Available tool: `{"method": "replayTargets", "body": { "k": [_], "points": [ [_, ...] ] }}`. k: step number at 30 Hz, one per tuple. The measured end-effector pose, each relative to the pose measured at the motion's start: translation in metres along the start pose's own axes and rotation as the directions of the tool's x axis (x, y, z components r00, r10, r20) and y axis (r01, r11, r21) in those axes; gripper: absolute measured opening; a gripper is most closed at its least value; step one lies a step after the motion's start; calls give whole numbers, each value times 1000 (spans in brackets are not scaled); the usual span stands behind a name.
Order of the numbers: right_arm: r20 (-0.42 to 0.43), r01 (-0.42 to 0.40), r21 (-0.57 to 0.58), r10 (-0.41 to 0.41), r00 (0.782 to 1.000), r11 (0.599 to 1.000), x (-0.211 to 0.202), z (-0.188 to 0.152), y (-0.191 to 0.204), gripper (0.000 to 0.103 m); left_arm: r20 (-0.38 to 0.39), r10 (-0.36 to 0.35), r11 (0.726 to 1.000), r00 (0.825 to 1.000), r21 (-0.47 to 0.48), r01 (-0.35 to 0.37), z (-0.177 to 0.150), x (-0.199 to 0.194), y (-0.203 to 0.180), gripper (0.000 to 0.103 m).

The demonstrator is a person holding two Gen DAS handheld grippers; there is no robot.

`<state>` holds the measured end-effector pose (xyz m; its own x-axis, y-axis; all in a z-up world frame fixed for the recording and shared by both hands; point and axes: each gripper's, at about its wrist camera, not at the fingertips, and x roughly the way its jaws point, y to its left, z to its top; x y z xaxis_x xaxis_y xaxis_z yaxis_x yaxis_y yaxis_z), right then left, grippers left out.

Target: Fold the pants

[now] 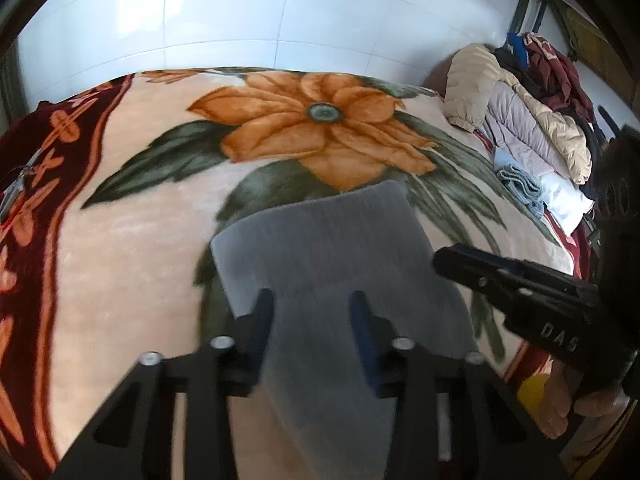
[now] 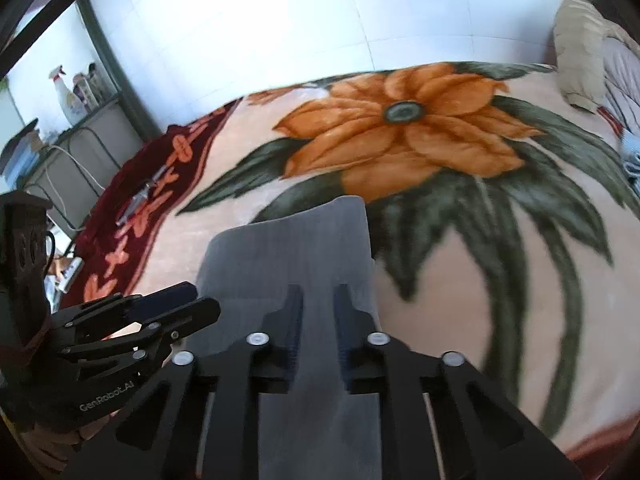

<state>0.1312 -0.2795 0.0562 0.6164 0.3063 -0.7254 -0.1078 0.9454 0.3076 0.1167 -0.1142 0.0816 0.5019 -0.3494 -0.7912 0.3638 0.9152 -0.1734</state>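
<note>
- Grey pants (image 1: pixel 328 248), folded into a narrow strip, lie on a floral blanket (image 1: pixel 132 264) spread over a bed, their far end reaching the green leaves just below a large orange flower (image 1: pixel 308 120) printed at the blanket's middle.
- The left gripper (image 1: pixel 312 308) hovers over the near part of the pants; its jaws stand parted, with grey cloth showing in the gap between them. Whether the pads press on the fabric cannot be told from the blurred left wrist view.
- The right gripper (image 2: pixel 318 300) sits over the same strip, its jaws narrowly apart with grey cloth seen between them. Whether it pinches the fabric cannot be told either.
- In the left wrist view the right gripper enters from the right edge, its dark fingers (image 1: pixel 480 268) lying across the right edge of the pants.
- In the right wrist view the left gripper's fingers (image 2: pixel 188 308) reach in from the left, tips at the left edge of the pants.
- A hand (image 1: pixel 576 404) grips the right tool's handle at the lower right of the left wrist view.
- A pile of padded jackets (image 1: pixel 520 112) is heaped at the blanket's far right corner.
- The blanket's dark red border (image 2: pixel 160 184) runs along its left edge.
- White wall tiles (image 1: pixel 240 20) rise behind the bed.
- A spray bottle (image 2: pixel 66 96) stands on a shelf beyond the left edge.
</note>
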Motion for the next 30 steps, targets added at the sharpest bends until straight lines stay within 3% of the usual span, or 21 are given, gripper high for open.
{"method": "replayTargets", "body": {
  "k": [3, 5, 10, 15, 18, 21, 25, 30],
  "points": [
    [-23, 55, 4, -55, 998, 998, 21, 2, -10, 10, -15, -8, 1000, 1000, -21, 8, 5, 20, 6, 28],
    [-58, 86, 21, -85, 995, 996, 39, 0, -23, 1, -33, 4, 1000, 999, -25, -5, 6, 31, 9, 25],
    [-51, 75, 27, -73, 996, 997, 40, -1, -29, 0, -59, 22, 1000, 998, -1, -22, 2, 50, 9, 22],
    [-35, 51, 42, -49, 998, 998, 14, 0, -25, 0, -61, -5, 1000, 998, -30, 3, 1, 32, 10, 22],
    [-26, 29, 19, -29, 999, 999, -8, -5, -17, 1, -65, -61, 996, 996, -69, 57, -4, 12, 9, 25],
    [-50, 1, 13, 0, 999, 1000, -24, -20, -12, 2, -56, -114, 990, 992, -85, 109, -17, -9, 2, 31],
    [-106, -8, 0, 8, 994, 1000, -26, -44, -9, 2, -83, -140, 989, 987, -67, 135, -44, -24, -11, 31],
    [-186, 60, -5, -60, 981, 998, -4, -64, -21, 2, -161, -41, 999, 986, 19, 45, -75, -12, -22, 31]
  ]
}}
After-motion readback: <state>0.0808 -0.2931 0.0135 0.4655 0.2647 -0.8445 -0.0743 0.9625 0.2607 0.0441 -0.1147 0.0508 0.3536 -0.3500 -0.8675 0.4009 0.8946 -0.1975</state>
